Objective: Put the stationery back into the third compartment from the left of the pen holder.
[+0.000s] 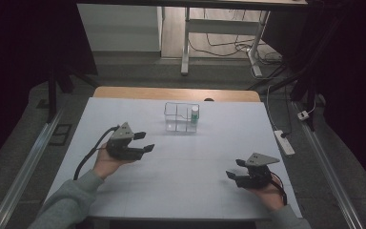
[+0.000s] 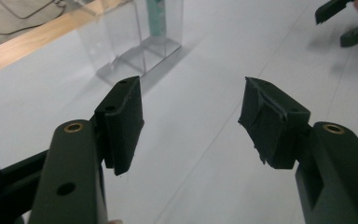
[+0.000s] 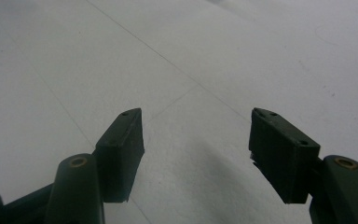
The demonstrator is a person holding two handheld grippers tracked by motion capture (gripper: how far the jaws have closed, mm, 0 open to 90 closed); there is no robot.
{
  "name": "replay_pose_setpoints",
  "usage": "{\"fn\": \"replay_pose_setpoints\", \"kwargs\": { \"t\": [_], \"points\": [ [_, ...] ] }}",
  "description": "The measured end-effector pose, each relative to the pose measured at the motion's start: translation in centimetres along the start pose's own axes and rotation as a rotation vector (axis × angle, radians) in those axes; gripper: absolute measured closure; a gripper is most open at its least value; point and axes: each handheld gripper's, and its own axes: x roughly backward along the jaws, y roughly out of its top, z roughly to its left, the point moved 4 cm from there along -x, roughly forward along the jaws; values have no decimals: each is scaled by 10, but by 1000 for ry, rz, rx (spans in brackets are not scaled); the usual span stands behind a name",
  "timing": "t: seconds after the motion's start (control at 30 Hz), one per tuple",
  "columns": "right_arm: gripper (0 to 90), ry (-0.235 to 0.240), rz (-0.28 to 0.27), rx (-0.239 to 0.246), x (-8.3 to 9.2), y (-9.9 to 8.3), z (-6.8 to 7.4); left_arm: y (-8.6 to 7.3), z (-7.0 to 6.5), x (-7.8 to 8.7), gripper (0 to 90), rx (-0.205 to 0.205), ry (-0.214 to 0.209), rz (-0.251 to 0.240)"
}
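Clear bin (image 1: 181, 117) holding small bottle (image 1: 195, 114), left gripper (image 1: 143, 141) and right gripper (image 1: 234, 169) jaws released.

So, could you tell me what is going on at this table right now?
A person holds a black two-jaw gripper in each hand over a white table. The left gripper and the right gripper both have their jaws open and hold nothing. Toward the far edge stands a clear plastic compartment box with a small green-capped bottle upright in its right end compartment. The left gripper points roughly toward the box; neither touches it.
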Motion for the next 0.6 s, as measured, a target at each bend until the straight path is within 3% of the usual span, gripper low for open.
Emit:
{"fn": "replay_pose_setpoints", "kwargs": {
  "t": [0.1, 0.2, 0.33, 0.6],
  "points": [
    [344, 0, -4, 0, 0, 0, -1, -15, -4, 11, 384, 34, 12, -7],
    [344, -6, -10, -8, 1, 0, -2, -32, -6, 20, 372, 48, 50, 5],
    [343, -5, -20, -4, 1, 1, -2, -51, -7, 27, 349, 70, 70, 26],
    [344, -7, -37, 1, 3, 2, -2, -62, -4, 25, 322, 89, 79, 58]
  ]
}}
